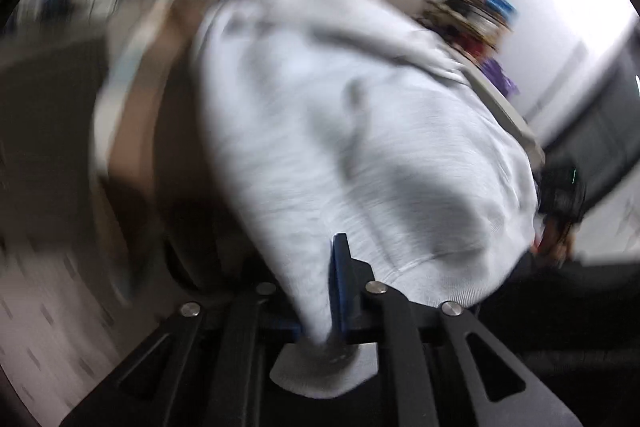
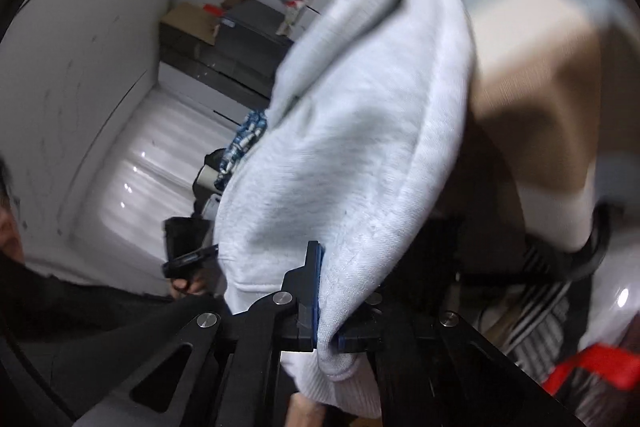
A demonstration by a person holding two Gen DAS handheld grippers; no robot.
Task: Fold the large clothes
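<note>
A large light grey sweatshirt fills both wrist views, stretched in the air between the two grippers. My left gripper is shut on one corner of its ribbed hem, and the cloth bunches out behind the blue pads. My right gripper is shut on another part of the hem of the sweatshirt, fabric squeezed between its blue pads. In the right wrist view the other black gripper shows at the left edge of the cloth. Both views are blurred by motion.
A tan surface lies behind the garment. A white wall, dark cabinets with boxes and clutter stand at the back. A striped item and a red strap lie low on the right. A person's dark sleeve is at lower left.
</note>
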